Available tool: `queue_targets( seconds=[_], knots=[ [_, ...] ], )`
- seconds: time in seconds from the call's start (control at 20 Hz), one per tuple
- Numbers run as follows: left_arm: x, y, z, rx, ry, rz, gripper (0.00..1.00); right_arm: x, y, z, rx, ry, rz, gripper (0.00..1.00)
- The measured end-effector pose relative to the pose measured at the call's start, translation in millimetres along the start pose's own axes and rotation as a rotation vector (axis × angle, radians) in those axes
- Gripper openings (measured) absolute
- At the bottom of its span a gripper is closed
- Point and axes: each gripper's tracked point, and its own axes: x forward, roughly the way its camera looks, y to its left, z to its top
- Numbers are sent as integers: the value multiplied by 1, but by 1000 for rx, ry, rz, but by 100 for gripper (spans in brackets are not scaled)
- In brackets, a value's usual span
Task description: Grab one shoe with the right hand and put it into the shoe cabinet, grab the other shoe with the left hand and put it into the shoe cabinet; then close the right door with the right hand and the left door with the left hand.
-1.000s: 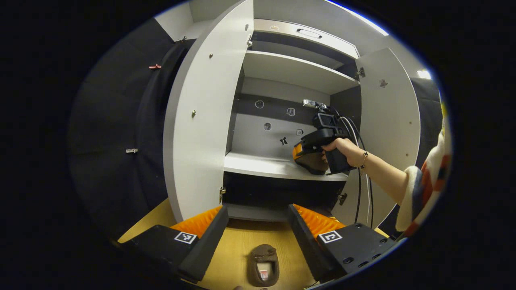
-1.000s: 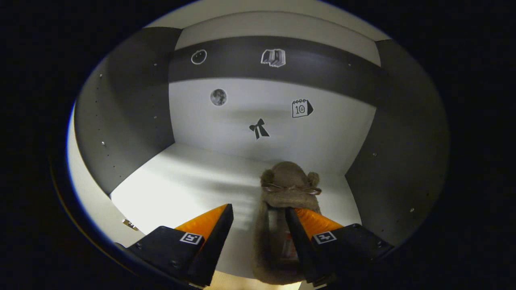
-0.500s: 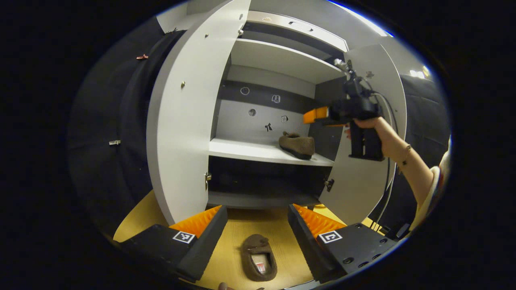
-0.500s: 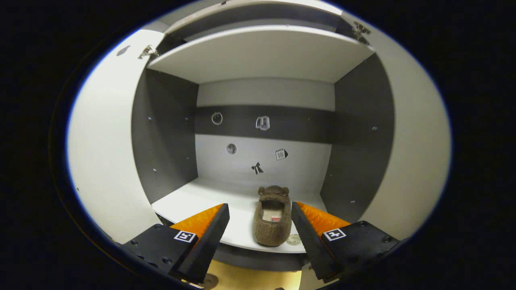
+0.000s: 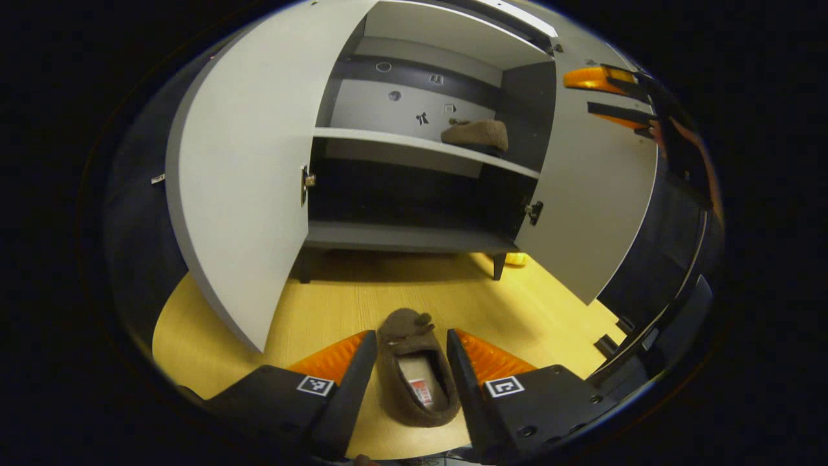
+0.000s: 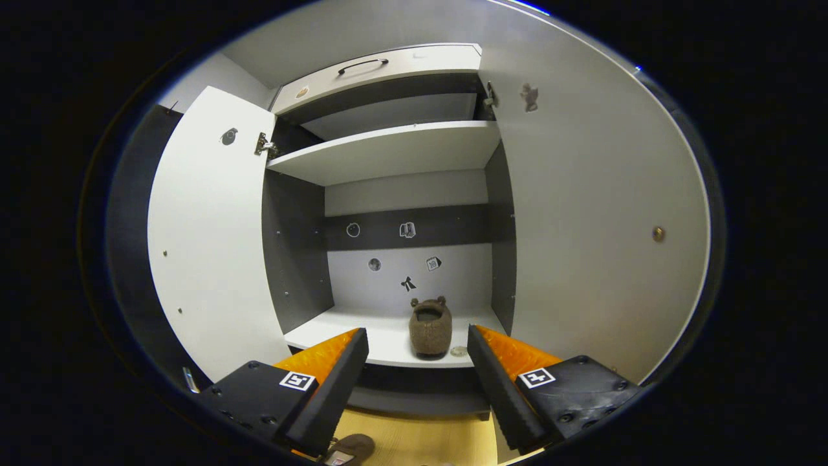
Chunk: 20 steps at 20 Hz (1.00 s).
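One brown fuzzy shoe lies on the wooden floor, toe toward the cabinet. My left gripper straddles it, open but narrowed, with a sliver of floor still showing beside its left finger. The other shoe rests on the right part of the middle shelf. My right gripper hangs open and empty in front of the cabinet, back from the shelf; the left gripper view catches it high at the right by the right door. The left door and right door stand wide open.
Above the shoe's shelf is an upper shelf and a drawer with a handle. A dark lower compartment is under it. A small yellow object lies by the cabinet's right leg. Cables run at the right.
My left gripper dropped down over the floor shoe and its jaws narrowed around it. My right gripper let go of the other shoe and backed out of the cabinet.
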Motion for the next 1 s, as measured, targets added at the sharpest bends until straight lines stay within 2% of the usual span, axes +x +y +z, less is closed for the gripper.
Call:
queue_targets(
  seconds=[0.1,0.15,0.2,0.25,0.3,0.35,0.4,0.45,0.5,0.6,0.65,0.75,0.9,1.0],
  knots=[
    [13,0,-19,5,24,-13,62,-12,5,-12,22,32,15,97],
    [20,1,-27,5,37,-15,60,-16,8,-18,27,52,24,100],
    [28,3,-36,6,53,-10,58,-19,9,-23,22,71,28,98],
    [36,6,-43,7,65,-1,63,-21,10,-25,4,80,33,98],
    [42,10,-50,7,72,14,54,-24,12,-25,-20,80,39,98],
    [48,16,-56,9,76,36,53,-24,14,-25,-44,82,47,98],
    [53,19,-62,10,83,51,47,-25,19,-26,-60,87,60,98],
    [59,21,-68,7,96,52,51,-27,23,-26,-70,90,73,98],
    [62,23,-75,4,112,56,42,-27,27,-26,-71,92,86,98],
    [71,25,-82,-7,124,54,42,-25,32,-30,-65,104,105,98],
    [74,24,-81,-9,127,49,47,-25,33,-33,-66,114,111,98],
    [80,29,-78,1,116,70,40,-21,32,-41,-72,136,119,98],
    [86,36,-81,35,135,116,20,-18,29,-54,-75,176,123,97],
    [86,36,-80,53,137,118,6,-15,26,-59,-69,191,125,98]
  ],
)
